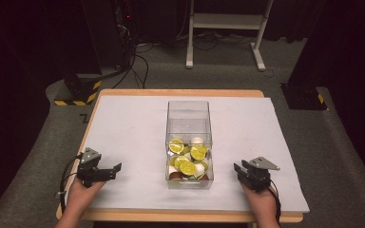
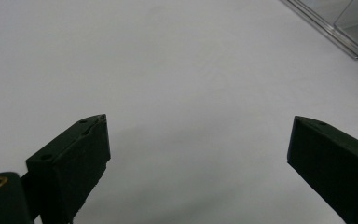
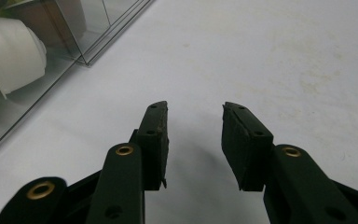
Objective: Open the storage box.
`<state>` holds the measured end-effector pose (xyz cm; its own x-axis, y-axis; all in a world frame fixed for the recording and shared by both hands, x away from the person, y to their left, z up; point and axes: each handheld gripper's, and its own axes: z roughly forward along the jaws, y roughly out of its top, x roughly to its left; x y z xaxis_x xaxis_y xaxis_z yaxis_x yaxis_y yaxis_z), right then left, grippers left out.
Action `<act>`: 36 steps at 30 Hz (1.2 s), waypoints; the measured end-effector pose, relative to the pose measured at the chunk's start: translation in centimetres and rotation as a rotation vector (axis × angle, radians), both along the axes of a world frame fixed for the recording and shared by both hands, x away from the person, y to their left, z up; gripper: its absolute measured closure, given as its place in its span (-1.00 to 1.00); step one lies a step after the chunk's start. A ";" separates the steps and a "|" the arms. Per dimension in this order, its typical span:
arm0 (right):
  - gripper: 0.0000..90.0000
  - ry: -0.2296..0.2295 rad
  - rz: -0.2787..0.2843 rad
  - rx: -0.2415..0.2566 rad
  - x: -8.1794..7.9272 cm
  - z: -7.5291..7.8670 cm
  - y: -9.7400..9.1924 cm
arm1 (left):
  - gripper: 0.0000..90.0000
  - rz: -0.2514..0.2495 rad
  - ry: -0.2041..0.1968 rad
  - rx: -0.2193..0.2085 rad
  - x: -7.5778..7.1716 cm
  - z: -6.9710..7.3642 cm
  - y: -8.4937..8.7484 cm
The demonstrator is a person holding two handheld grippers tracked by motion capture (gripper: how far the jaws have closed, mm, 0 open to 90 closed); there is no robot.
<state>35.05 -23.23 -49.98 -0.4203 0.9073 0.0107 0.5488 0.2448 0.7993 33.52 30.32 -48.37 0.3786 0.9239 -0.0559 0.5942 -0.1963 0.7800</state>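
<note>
1. Table [image 1: 123,93]: light wooden top, its edge showing along the far side and the near corners.
2. Mat [image 1: 133,123]: pale grey sheet covering almost the whole tabletop; faint smudges on its surface in the right gripper view.
3. Stand [image 1: 228,21]: white metal frame with two feet, on the floor beyond the table.
4. Cables [image 1: 138,61]: dark bundle trailing across the grey carpet at the far left.
5. Block [image 1: 78,90]: black base with yellow-and-black hazard stripes, on the floor just beyond the table's far left corner.
</note>
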 end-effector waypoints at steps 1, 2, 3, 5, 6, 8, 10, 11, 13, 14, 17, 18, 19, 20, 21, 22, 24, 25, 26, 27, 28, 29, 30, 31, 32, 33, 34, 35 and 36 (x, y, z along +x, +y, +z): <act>0.36 0.000 0.003 0.000 0.0 0.0 0.0 | -0.86 -0.007 -0.001 0.005 0.0 0.1 -0.1; 0.36 0.001 0.002 0.001 0.0 0.0 0.0 | -0.87 -0.014 -0.002 -0.005 0.0 0.2 -0.3; 0.36 0.003 0.003 0.002 0.0 0.0 0.0 | -0.87 -0.026 -0.006 -0.003 -0.1 0.4 -0.4; 0.36 0.005 0.004 0.003 0.1 0.0 0.0 | -0.88 -0.044 -0.013 -0.013 -0.1 0.5 -0.6; 0.36 0.006 0.004 0.003 0.1 0.0 0.0 | -0.89 -0.058 -0.012 -0.028 -0.1 0.6 -0.7; 0.36 0.013 0.000 -0.002 0.2 0.0 0.0 | -0.93 -0.078 -0.014 -0.037 -0.2 0.7 -0.8; 0.36 0.014 -0.001 -0.002 0.2 0.0 0.0 | -0.96 -0.097 -0.017 -0.037 -0.2 0.9 -1.1; 0.36 0.013 0.000 -0.002 0.2 0.0 0.0 | -0.96 -0.106 -0.018 -0.035 -0.3 1.0 -1.3; 0.36 0.017 -0.002 0.000 0.2 -0.1 0.0 | -0.97 -0.129 -0.025 -0.031 -0.4 1.2 -1.7; 0.36 0.017 -0.001 -0.001 0.2 -0.1 0.0 | -0.97 -0.136 -0.032 -0.022 -0.4 1.3 -1.9; 0.35 0.016 -0.002 -0.004 0.2 -0.1 0.0 | -0.97 -0.163 -0.035 -0.019 -0.6 1.7 -2.6; 0.36 0.021 -0.006 -0.004 0.2 -0.1 0.1 | -0.97 -0.169 -0.035 -0.021 -0.6 1.8 -2.7; 0.36 0.021 -0.004 -0.007 0.2 -0.1 0.1 | -0.98 -0.177 -0.038 -0.023 -0.6 1.9 -2.8; 0.35 0.022 -0.004 -0.011 0.2 -0.1 0.1 | -0.98 -0.185 -0.038 -0.019 -0.6 2.1 -3.0; 0.35 0.021 -0.002 -0.013 0.2 -0.1 0.1 | -0.99 -0.190 -0.040 -0.023 -0.6 2.2 -3.1; 0.35 0.021 -0.002 -0.013 0.2 -0.1 0.1 | -0.99 -0.193 -0.041 -0.027 -0.6 2.3 -3.3; 0.35 0.023 -0.004 -0.009 0.2 -0.1 0.1 | -0.99 -0.210 -0.043 -0.050 -0.6 2.7 -3.5; 0.35 0.024 -0.004 -0.007 0.2 -0.1 0.1 | -0.99 -0.216 -0.046 -0.056 -0.6 2.9 -3.6; 0.35 0.025 -0.003 -0.008 0.2 -0.1 0.1 | -0.99 -0.225 -0.047 -0.063 -0.6 3.1 -3.8; 0.35 0.026 -0.003 -0.008 0.2 -0.1 0.1 | -0.99 -0.235 -0.050 -0.062 -0.6 3.2 -4.0; 0.35 0.025 -0.002 -0.008 0.2 -0.1 0.1 | -0.99 -0.243 -0.055 -0.068 -0.6 3.4 -4.2; 0.34 0.026 -0.002 -0.008 0.2 -0.1 0.1 | -0.99 -0.253 -0.058 -0.066 -0.7 3.7 -4.4; 0.35 0.026 -0.001 -0.007 0.2 -0.1 0.1 | -0.99 -0.264 -0.063 -0.062 -0.6 3.9 -4.7; 0.34 0.027 -0.001 -0.007 0.2 -0.1 0.1 | -0.99 -0.271 -0.068 -0.067 -0.7 4.0 -4.9; 0.34 0.027 -0.001 -0.007 0.2 -0.1 0.1 | -0.99 -0.279 -0.071 -0.073 -0.6 4.2 -5.2; 0.34 0.026 0.000 -0.007 0.2 -0.1 0.1 | -0.99 -0.285 -0.073 -0.078 -0.6 4.4 -5.4; 0.34 0.026 0.000 -0.007 0.2 -0.1 0.1 | -0.99 -0.293 -0.078 -0.078 -0.6 4.6 -5.6; 0.34 0.026 0.001 -0.007 0.3 -0.1 0.1 | -0.99 -0.299 -0.077 -0.087 -0.6 4.7 -5.9; 0.34 0.027 0.000 -0.006 0.3 -0.1 0.1 | -0.99 -0.305 -0.080 -0.089 -0.5 4.9 -6.1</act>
